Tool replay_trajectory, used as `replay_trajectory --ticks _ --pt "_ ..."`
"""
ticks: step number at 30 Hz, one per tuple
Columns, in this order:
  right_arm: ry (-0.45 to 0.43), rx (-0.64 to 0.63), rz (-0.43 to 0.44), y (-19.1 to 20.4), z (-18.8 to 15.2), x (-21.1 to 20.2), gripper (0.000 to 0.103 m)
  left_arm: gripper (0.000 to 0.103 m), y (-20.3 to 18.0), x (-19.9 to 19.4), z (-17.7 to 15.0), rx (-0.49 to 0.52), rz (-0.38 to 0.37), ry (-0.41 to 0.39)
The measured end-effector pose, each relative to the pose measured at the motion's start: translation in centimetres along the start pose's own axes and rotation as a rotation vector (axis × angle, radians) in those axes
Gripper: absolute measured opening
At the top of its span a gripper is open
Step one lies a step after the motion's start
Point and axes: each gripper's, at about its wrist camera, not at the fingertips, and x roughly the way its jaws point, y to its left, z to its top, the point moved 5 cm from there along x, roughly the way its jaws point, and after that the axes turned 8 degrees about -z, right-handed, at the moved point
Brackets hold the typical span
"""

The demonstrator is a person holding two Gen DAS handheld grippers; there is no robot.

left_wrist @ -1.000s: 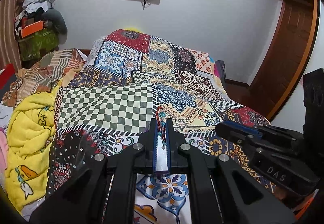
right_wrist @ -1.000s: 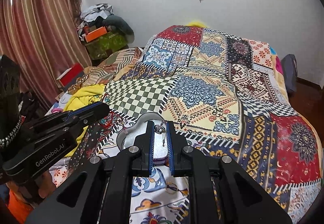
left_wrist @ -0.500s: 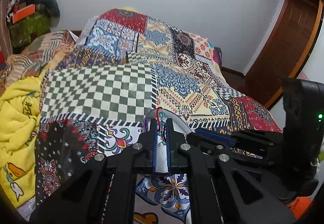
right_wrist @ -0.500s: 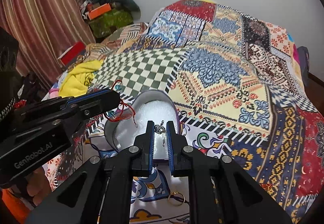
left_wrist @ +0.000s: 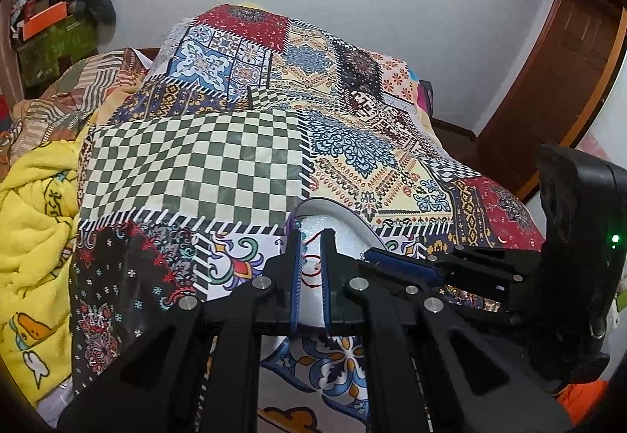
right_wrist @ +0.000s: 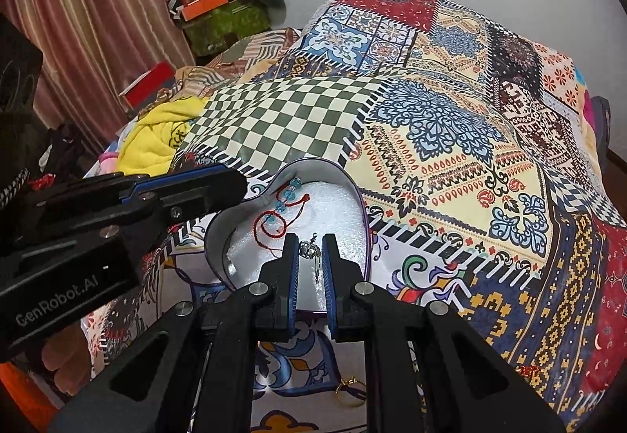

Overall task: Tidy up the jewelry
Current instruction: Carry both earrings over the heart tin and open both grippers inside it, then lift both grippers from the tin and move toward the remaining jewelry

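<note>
A heart-shaped box with white foam lining sits on the patchwork bedspread; its rim also shows in the left wrist view. A red cord bracelet with blue beads lies inside it, also seen between my left fingers in the left wrist view. My left gripper is slightly open just above the box, holding nothing. My right gripper is shut on a small silver pendant with a dangling chain, over the box's near side.
A gold ring lies on the bedspread near the front, right of my right gripper's body. A yellow blanket is heaped at the left. A wooden door stands at the right; clutter is piled in the far left corner.
My left gripper opened and dropped the red bracelet into the box. Both grippers moved lower and closer to the box. The right gripper still holds the pendant.
</note>
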Motion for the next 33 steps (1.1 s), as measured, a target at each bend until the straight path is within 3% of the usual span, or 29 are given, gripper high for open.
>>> replay_trajectory --ticks 2,6,7,15,18,33 --pt "0.008 -0.005 -0.009 0.0 0.0 0.1 0.013 0.006 -0.1 -0.4 0.0 0.014 0.016 -0.003" --pt "0.009 -0.003 -0.017 0.0 -0.1 0.0 0.037 0.019 -0.2 -1.3 0.1 0.035 0.048 -0.020" --pt "-0.001 -0.004 -0.019 -0.1 0.0 -0.2 0.038 0.024 -0.3 -1.6 0.2 0.040 0.056 -0.026" --pt "-0.044 -0.008 -0.070 -0.6 0.1 -2.6 0.039 0.030 -1.2 -4.1 0.6 0.084 0.098 -0.065" --pt "-0.061 0.003 -0.082 -1.1 0.1 -3.8 0.039 0.037 -1.9 -5.0 0.6 0.102 0.107 -0.079" --pt "-0.117 0.081 -0.173 -5.1 -2.0 -10.0 0.039 0.040 -5.6 -6.5 -1.5 0.135 0.097 -0.051"
